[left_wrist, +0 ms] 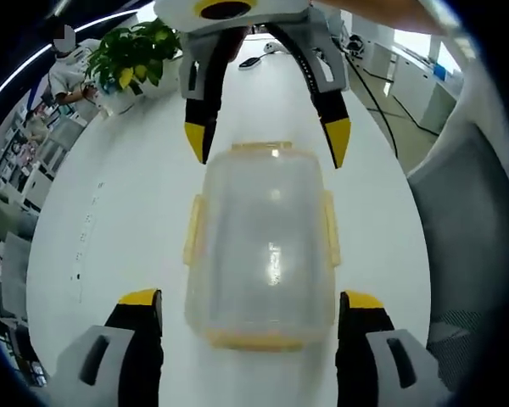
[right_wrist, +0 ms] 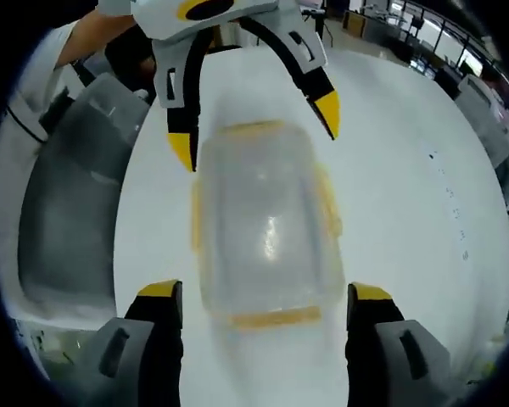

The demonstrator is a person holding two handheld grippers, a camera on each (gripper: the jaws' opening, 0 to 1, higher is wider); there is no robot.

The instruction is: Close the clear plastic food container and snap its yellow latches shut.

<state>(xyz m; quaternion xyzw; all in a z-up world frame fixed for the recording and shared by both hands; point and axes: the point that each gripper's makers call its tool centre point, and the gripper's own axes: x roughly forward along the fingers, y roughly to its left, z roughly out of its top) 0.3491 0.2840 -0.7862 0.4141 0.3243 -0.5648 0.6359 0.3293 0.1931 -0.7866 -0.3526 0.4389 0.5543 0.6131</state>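
**Lid's on, latches next, and this is where it could get slippery**

So the clear food container (left_wrist: pixel 261 246) sits in the middle of the white table (left_wrist: pixel 136 195), lid down on top by the look of it, right between my two grippers, which face each other over it. My left gripper (left_wrist: pixel 253 298) has its jaws spread wide, one tip on each side of the box's near end, holding nothing. Same story for my right gripper (right_wrist: pixel 265 292): jaws wide apart, straddling the opposite end, empty.

The yellow latches (left_wrist: pixel 329 229) run along the sides and ends. I honestly can't tell whether any are clicked down yet; they look flared out a bit.

What worries me: the box is light and the table is smooth, so if I push a latch from one side without bracing the other, I reckon it just skates away. Also if the lid isn't seated square, a latch could skip its lip.

View differences: my left gripper view picks up a potted plant (left_wrist: pixel 136 52) at the far end and a grey chair (left_wrist: pixel 471 237); my right gripper view shows a person's arm (right_wrist: pixel 89 38) behind the other gripper.
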